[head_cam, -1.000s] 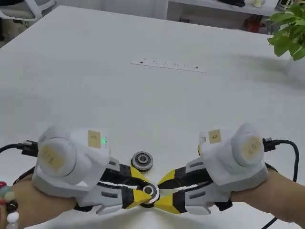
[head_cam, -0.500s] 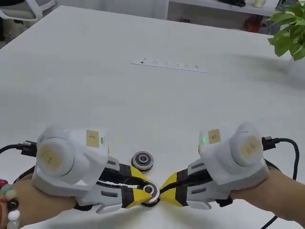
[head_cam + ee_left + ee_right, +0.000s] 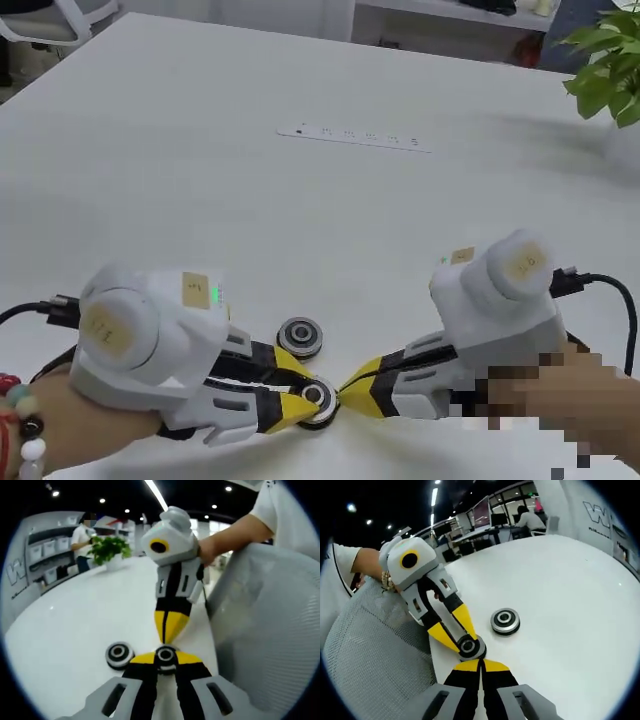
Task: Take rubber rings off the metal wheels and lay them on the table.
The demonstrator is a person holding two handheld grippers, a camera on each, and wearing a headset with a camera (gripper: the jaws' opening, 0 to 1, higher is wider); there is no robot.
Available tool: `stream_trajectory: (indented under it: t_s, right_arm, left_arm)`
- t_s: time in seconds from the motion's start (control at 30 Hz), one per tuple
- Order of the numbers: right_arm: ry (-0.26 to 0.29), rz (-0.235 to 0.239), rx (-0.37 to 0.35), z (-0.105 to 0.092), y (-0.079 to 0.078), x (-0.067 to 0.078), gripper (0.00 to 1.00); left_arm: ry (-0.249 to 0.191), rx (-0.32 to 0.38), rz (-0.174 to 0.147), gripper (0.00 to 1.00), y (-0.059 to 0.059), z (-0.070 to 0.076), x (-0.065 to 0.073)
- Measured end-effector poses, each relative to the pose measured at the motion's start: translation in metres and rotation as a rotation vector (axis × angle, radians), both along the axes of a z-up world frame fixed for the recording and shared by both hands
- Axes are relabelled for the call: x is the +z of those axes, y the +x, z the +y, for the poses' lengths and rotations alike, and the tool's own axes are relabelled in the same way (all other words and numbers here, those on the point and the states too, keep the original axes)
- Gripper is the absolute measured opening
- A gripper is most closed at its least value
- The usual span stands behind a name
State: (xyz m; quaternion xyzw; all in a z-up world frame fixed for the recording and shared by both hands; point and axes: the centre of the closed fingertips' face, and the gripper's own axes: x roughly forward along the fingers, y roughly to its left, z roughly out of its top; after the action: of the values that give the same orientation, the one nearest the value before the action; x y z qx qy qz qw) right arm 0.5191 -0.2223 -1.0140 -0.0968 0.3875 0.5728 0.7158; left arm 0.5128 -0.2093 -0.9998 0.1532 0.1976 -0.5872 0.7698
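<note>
Power strip (image 3: 355,137) and plant (image 3: 605,70) sit far back on the bench (image 3: 150,150). Two wheels: loose wheel (image 3: 299,337) nearby, held wheel (image 3: 318,396) clamped by left tool (image 3: 303,397); right tool (image 3: 350,388) closed, tips touching it.

A wide white table (image 3: 200,150) with a smooth matt top takes up most of the room. A flat white power strip (image 3: 355,137) lies towards its far edge. A green leafy plant (image 3: 605,70) hangs over the far right corner, and a white office chair (image 3: 60,15) stands beyond the far left corner. Grey shelves with white bins (image 3: 47,555) line one wall. Round ceiling spots and a long light strip (image 3: 157,495) shine from the dark ceiling. Desks with monitors (image 3: 485,512) stand behind the table, and a grey mesh chair back (image 3: 370,655) stands close by the near edge.
</note>
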Motion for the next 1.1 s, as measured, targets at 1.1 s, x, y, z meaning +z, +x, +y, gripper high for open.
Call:
stream_trajectory:
  t_s: [1.1]
  right_arm:
    - [0.075,0.206,-0.159,0.014,-0.004,0.015,0.00]
  left_arm:
    - [-0.007,-0.014,-0.011,0.13,0.001,0.001,-0.001]
